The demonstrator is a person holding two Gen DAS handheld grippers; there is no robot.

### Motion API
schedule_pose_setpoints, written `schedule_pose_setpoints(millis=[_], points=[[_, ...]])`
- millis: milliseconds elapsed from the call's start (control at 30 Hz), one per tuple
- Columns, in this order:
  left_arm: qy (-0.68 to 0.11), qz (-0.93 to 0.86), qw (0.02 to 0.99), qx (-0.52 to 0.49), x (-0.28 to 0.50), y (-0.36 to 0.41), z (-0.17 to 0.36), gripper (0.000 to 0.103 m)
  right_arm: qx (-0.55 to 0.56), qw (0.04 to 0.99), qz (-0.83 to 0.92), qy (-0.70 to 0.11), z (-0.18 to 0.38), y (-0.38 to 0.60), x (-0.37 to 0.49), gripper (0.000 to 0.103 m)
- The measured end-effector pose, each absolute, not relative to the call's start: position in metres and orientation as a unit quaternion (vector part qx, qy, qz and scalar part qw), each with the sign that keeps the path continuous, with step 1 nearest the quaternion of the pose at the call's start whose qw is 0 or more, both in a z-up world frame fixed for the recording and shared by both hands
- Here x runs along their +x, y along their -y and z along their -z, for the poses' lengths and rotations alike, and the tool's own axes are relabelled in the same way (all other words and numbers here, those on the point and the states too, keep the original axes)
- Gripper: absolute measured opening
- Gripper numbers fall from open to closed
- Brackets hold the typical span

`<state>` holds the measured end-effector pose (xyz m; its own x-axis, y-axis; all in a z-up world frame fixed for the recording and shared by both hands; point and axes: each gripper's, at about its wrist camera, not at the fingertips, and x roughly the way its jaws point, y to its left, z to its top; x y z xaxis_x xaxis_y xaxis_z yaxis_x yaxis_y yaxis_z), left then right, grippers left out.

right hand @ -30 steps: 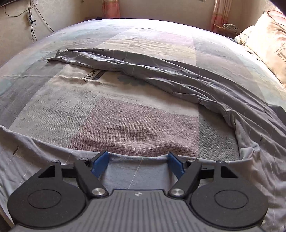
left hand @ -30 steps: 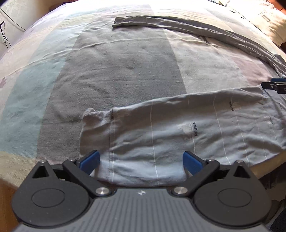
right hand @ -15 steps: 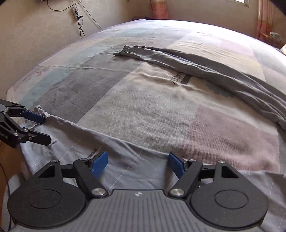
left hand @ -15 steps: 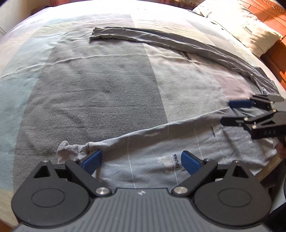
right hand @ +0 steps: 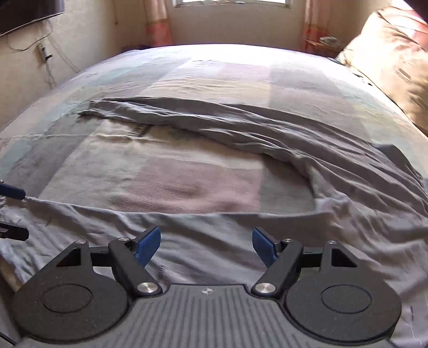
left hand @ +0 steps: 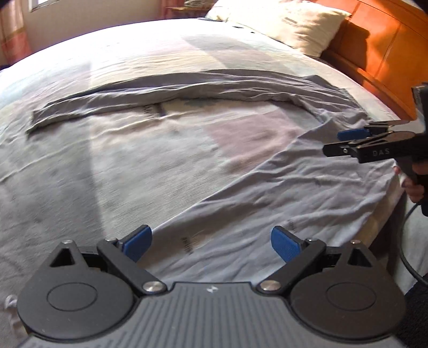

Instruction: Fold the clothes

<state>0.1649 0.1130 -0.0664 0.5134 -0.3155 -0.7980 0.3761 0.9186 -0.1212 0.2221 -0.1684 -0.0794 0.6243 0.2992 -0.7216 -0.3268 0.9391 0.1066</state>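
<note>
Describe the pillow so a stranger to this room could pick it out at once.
Start at the orange wooden headboard at the far right of the bed. Leaning against it, at the corner of the mattress, is the pillow. It is cream, plump and raised, with small dark lettering, unlike the flat grey trousers spread over the patchwork cover.

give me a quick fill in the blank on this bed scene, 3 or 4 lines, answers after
1. The grey trousers lie spread on a ____.
2. Both the left gripper and the right gripper have their jaws ____.
3. The pads on the gripper fingers are coloured ____.
4. The cream pillow lies against an orange wooden ____.

Answers: bed; open; blue; headboard
</note>
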Motion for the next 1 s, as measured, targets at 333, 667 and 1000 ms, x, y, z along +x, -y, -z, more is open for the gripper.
schedule_pose_setpoints(millis=[333,667,1000], points=[[-0.482,0.273,0.832,-0.023,0.187,-0.005,0.1,0.096,0.028,0.909,-0.111,-0.402,0.094,0.24,0.24,0.084],[-0.488,0.225,0.839,-0.079,0.188,-0.008,0.102,0.099,0.078,0.891,-0.161,-0.418,0.104,0.252,0.269,0.085],[-0.48,0.18,0.857,-0.061,0.186,-0.004,0.086,0.099,0.062,0.902,-0.179,-0.387,0.086,0.263,0.27,0.098]])
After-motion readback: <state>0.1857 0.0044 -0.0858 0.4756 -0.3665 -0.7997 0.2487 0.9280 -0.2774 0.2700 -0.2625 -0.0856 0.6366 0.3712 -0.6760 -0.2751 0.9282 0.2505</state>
